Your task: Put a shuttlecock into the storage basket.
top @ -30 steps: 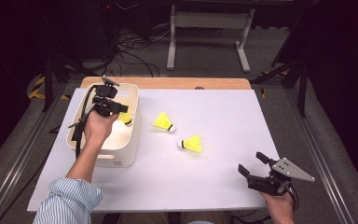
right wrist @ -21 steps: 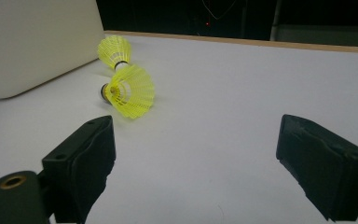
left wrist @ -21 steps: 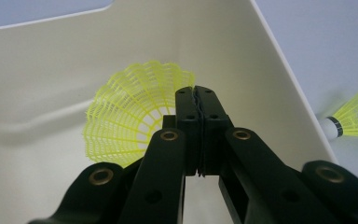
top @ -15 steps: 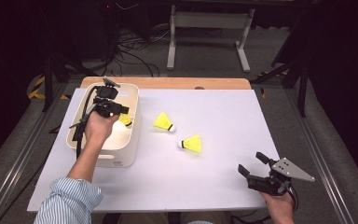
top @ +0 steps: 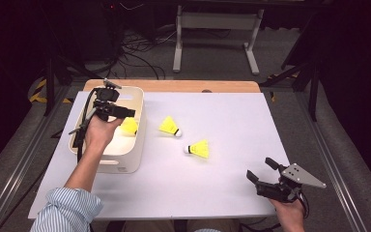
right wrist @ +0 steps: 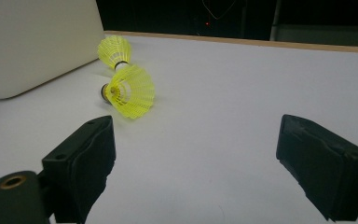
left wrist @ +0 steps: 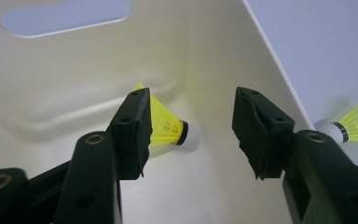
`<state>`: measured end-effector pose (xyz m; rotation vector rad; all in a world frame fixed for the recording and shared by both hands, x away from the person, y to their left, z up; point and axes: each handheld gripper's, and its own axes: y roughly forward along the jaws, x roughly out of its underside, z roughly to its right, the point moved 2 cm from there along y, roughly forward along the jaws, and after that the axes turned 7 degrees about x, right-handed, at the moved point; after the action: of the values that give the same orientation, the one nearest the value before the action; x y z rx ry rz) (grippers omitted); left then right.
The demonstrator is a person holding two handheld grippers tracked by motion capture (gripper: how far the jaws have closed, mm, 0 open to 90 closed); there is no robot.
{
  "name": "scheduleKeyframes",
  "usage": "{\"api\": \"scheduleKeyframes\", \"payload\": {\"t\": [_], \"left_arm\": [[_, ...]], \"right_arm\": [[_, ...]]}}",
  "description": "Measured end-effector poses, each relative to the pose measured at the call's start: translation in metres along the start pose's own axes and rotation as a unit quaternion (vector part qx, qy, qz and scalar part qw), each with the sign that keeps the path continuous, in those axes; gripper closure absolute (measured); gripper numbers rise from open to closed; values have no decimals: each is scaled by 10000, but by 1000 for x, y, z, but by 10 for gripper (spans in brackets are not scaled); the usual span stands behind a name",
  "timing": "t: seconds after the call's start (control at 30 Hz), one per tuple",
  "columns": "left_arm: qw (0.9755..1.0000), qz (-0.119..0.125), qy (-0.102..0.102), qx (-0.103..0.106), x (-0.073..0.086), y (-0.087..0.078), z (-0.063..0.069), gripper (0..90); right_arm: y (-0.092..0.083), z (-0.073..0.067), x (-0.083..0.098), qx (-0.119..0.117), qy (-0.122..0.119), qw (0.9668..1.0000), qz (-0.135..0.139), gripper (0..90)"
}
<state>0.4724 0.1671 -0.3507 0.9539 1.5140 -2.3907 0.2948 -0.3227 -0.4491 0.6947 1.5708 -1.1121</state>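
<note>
- Your left gripper (top: pixel 125 114) is hanging inside the white bin (top: pixel 139 126) with its jaws parting; they have just been opening, and nothing is pressed between the pads
- In the left gripper view a yellow shuttlecock (left wrist: pixel 168 127) is lying inside the bin, just behind one jaw, cork end toward the gap
- Your right gripper (top: pixel 261 170) is resting near the table's front right corner, jaws spread wide and gripping nothing
- Two more shuttlecocks (top: pixel 169 125) (top: pixel 199 148) are lying on the white tabletop (top: pixel 232 121), between the bin and your right gripper, near each other but apart
</note>
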Motion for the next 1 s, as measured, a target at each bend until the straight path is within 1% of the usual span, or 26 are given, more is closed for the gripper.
{"api": "scheduleKeyframes", "payload": {"t": [0.13, 0.23, 0.37, 0.47, 0.57, 0.6, 0.7, 0.73, 0.77, 0.93, 1.0], "left_arm": [[10000, 13, 72, -17, 1, -2, 3, 402], [9999, 60, 86, 17, 1, -4, 4, 376], [9999, 73, 144, -8, 2, -6, 7, 342], [9998, 106, 187, -15, 3, -8, 9, 333], [9997, 106, 199, -8, 4, -9, 10, 343], [9997, 114, 231, -9, 4, -10, 11, 343], [9995, 188, 270, -14, 5, -13, 13, 343], [9994, 197, 265, -37, 5, -13, 14, 341], [9993, 200, 304, -77, 6, -13, 15, 337], [9990, 240, 373, -64, 7, -16, 19, 335], [9990, 244, 369, -54, 8, -17, 20, 330]], "right_arm": [[0, 0, 0, -9, -9, 10000, -11, 123], [1, 0, 0, -11, -11, 10000, -11, 123], [1, 0, 0, -12, -5, 10000, -18, 123], [1, 0, 0, -16, -3, 10000, -15, 123], [1, 0, 0, -15, -8, 10000, -15, 123], [1, 0, 0, -15, -7, 10000, -16, 123], [1, 0, 0, -11, -1, 10000, -13, 123], [0, 0, 0, -9, -3, 10000, -13, 123], [1, 0, 0, -10, -3, 10000, -16, 123], [0, 0, 0, -11, -7, 10000, -18, 123], [0, 0, 0, -8, -5, 10000, -16, 123]]}}
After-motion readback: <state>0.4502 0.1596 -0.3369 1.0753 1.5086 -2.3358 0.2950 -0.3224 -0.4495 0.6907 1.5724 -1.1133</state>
